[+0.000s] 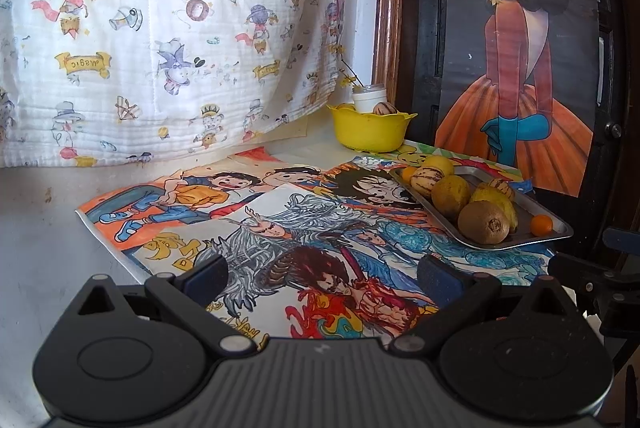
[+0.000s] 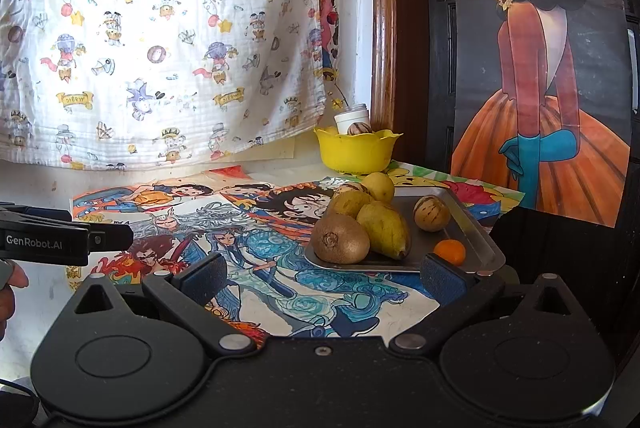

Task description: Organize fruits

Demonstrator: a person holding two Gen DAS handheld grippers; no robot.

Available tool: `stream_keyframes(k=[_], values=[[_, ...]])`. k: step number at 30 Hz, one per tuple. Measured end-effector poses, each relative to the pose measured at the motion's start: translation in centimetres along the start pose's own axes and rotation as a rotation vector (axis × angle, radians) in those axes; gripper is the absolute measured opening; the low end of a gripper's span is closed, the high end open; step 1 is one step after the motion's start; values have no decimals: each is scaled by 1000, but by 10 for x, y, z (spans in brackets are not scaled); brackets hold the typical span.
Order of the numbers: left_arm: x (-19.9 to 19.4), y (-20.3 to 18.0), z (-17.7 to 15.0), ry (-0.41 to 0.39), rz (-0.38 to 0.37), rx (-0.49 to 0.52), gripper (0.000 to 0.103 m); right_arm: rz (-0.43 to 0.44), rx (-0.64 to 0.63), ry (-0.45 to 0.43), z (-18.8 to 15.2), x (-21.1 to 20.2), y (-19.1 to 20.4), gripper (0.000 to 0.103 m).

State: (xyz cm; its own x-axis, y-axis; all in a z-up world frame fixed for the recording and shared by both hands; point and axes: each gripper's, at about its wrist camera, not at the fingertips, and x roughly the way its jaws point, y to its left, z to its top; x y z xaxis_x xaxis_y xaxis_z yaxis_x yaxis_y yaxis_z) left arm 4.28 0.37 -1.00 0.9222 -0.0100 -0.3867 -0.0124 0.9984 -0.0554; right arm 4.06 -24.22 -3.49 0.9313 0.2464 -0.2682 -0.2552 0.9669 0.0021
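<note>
Above the drawings (image 1: pixel 280 228), left gripper (image 1: pixel 324 274) level, jaws apart, right gripper (image 2: pixel 328 274) before fruit tray (image 2: pixel 472 228), jaws apart, empty.

White tabletop (image 1: pixel 52 195) w/ colored drawings (image 1: pixel 280 228), metal fruit tray (image 1: pixel 556 224), yellow bowl (image 1: pixel 370 131) at back.

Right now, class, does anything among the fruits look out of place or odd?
Yes. A white plastic jar seems to sit inside the yellow scalloped bowl beside a striped fruit, though it is no fruit. On the metal tray, the fruits lie unspilled.
</note>
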Motion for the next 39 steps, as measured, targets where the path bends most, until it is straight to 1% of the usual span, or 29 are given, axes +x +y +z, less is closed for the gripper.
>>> stream_keyframes(k=[39], values=[[-1, 7, -2, 4, 3, -7, 103, 1, -1, 1, 0, 0, 1, 103]])
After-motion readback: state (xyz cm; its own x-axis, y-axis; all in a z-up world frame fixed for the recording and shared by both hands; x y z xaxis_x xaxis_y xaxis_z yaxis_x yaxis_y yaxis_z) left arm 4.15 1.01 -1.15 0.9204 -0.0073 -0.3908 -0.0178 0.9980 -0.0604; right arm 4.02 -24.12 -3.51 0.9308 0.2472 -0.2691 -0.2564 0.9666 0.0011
